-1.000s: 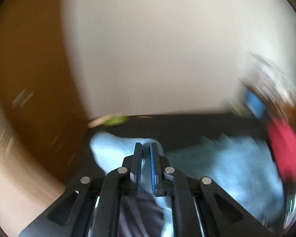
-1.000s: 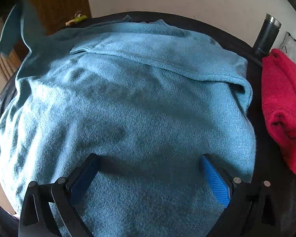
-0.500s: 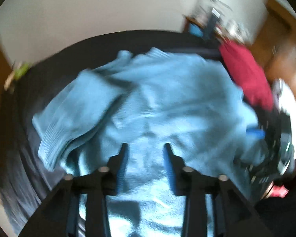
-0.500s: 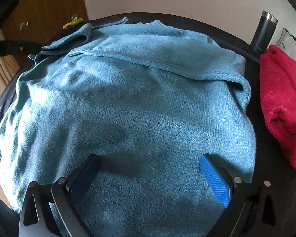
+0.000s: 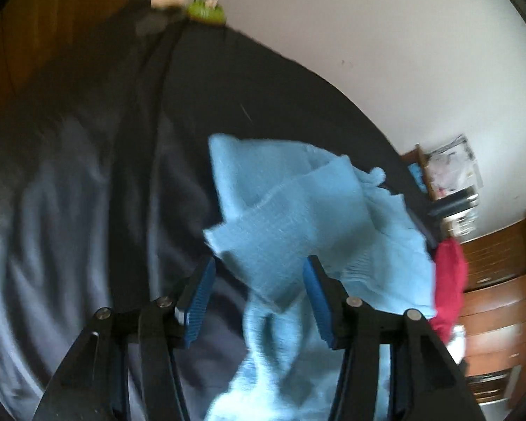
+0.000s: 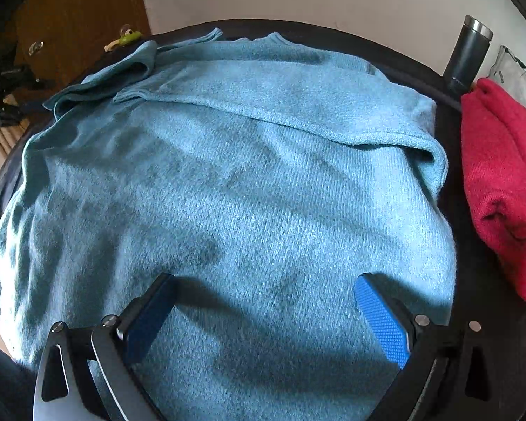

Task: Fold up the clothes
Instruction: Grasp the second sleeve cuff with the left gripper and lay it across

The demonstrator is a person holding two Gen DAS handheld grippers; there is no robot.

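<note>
A light blue knit sweater (image 6: 249, 189) lies spread over a dark round table (image 6: 449, 94), with one sleeve folded across its upper part and another sleeve bunched at the top left (image 6: 119, 77). My right gripper (image 6: 263, 312) is open and empty, hovering low over the sweater's near part. In the left wrist view the bunched sleeve (image 5: 291, 217) lies just beyond my left gripper (image 5: 259, 294), which is open and empty above the dark tabletop (image 5: 105, 193).
A folded red garment (image 6: 501, 189) lies at the table's right edge, also visible in the left wrist view (image 5: 450, 280). A dark metal flask (image 6: 468, 56) stands behind it. A small green toy (image 6: 126, 38) sits at the far rim. Wooden furniture and a wall surround the table.
My left gripper opened and let go of the sleeve, which now lies bunched on the sweater's top left. It then swung back to the left. My right gripper stayed still and open.
</note>
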